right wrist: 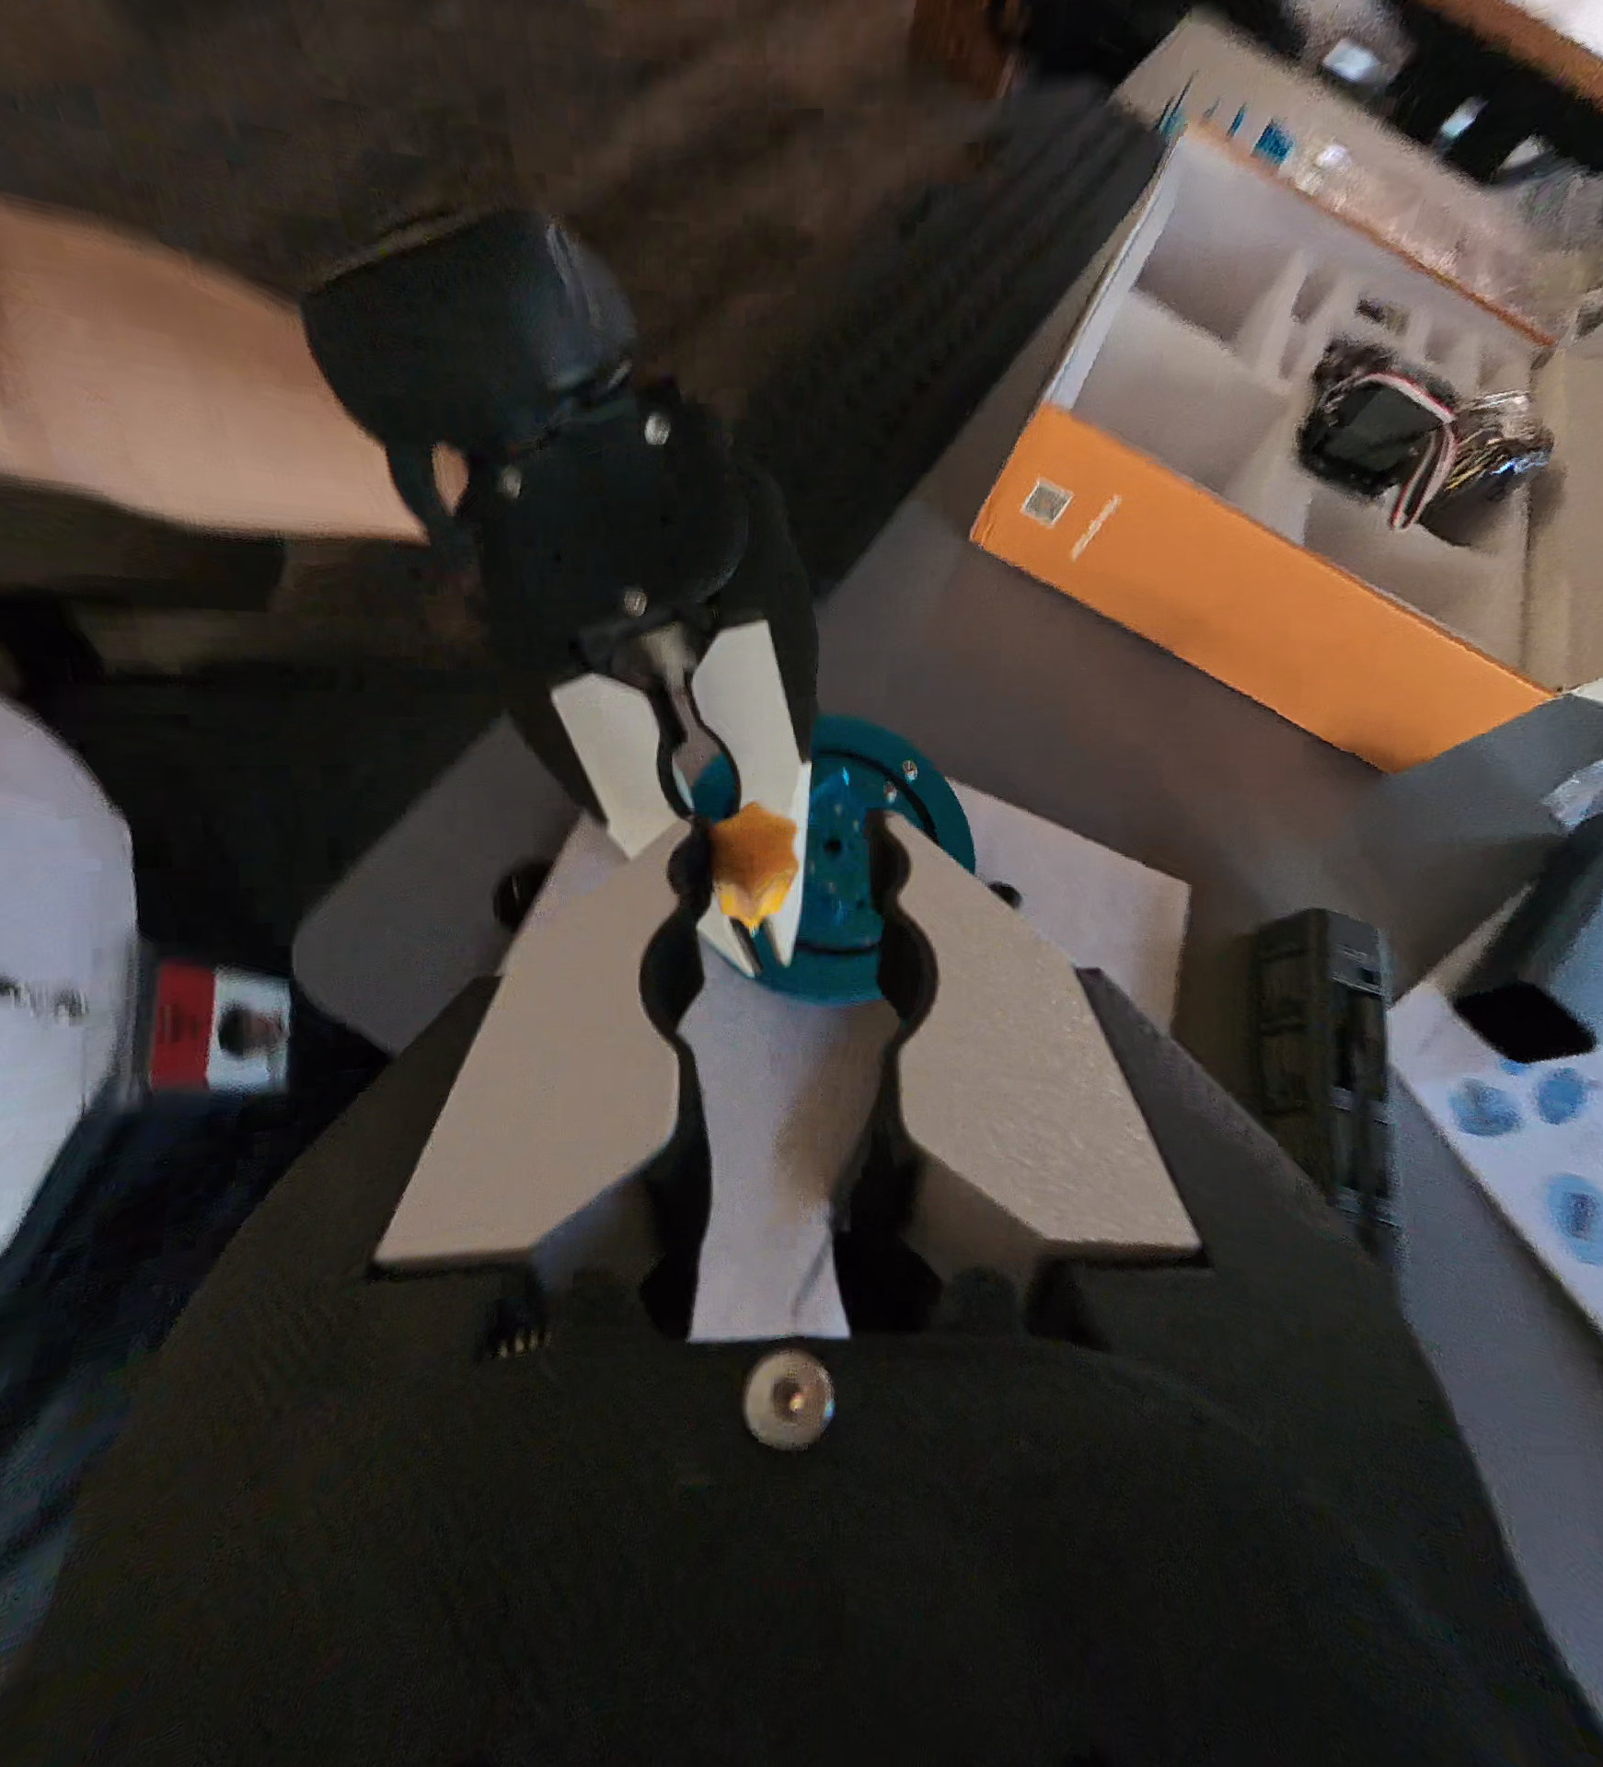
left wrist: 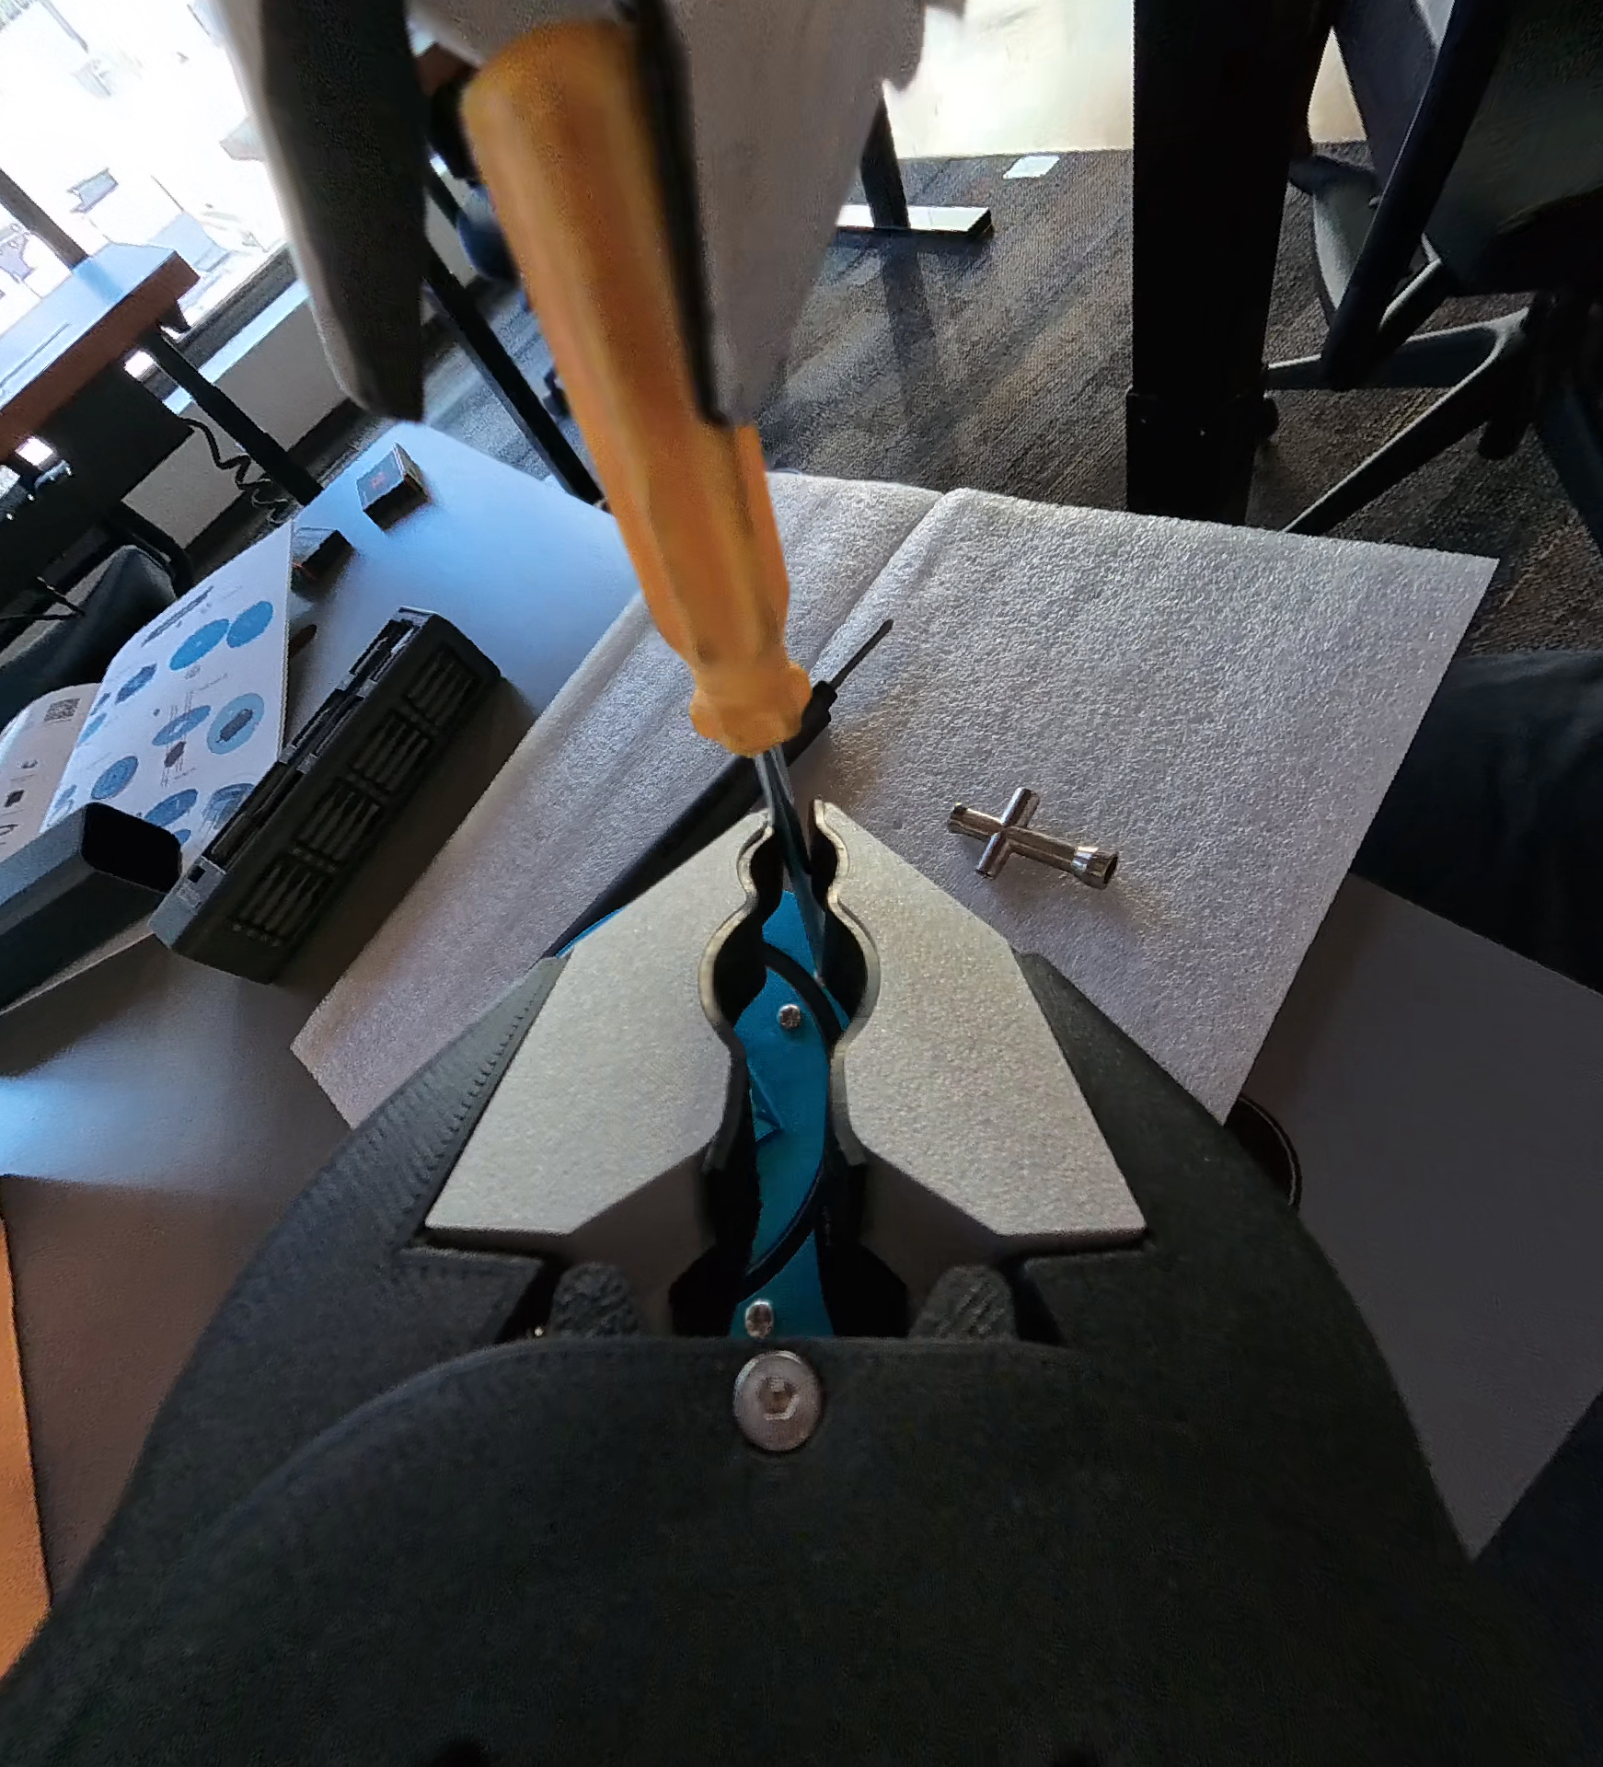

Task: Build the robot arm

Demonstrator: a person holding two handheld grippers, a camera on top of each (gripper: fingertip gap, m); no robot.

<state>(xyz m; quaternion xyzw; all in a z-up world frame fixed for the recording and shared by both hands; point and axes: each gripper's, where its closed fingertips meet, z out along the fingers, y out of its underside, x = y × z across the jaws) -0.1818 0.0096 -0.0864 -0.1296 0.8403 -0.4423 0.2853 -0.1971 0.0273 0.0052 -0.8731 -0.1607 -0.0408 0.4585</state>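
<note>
My left gripper (left wrist: 793,832) is shut on a blue metal wheel (left wrist: 793,1100), held edge-on between its pads above a white foam sheet (left wrist: 1161,688). An orange-handled screwdriver (left wrist: 645,382) comes down from above, its shaft entering the gap at my fingertips onto the wheel. My right gripper (left wrist: 554,406) surrounds the handle. In the blurred right wrist view its jaws (right wrist: 783,832) stand wider than the handle end (right wrist: 755,856), which rests against one finger. Beyond it are the left gripper (right wrist: 764,956) and the wheel (right wrist: 841,841).
A metal cross wrench (left wrist: 1032,841) and a thin black tool (left wrist: 836,679) lie on the foam. A black bit case (left wrist: 339,794), a printed sheet (left wrist: 195,688) and a grey sleeve (left wrist: 42,889) lie left. An orange compartment box (right wrist: 1237,593) holds wired parts. A person's leg (left wrist: 1543,813) is right. Across from one pair of fingers to the other is roughly 9 cm.
</note>
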